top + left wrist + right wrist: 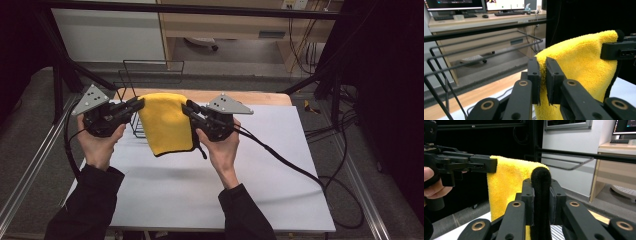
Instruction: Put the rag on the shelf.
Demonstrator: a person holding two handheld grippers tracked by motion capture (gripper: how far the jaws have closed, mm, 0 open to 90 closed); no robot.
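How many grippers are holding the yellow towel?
2. The left gripper clamps the yellow towel at its upper left corner; the right gripper clamps its black-trimmed upper right corner.

The towel [165, 122] is held up between the left gripper [136, 105] on its left and the right gripper [191, 110] on its right, above the table [280, 165]. A wire rack [131, 92] is set behind it, toward the far left.

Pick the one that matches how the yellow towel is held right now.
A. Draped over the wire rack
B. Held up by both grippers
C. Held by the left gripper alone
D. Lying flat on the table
B: the left gripper and right gripper each pinch a top corner of the yellow towel, which hangs between them above the table.
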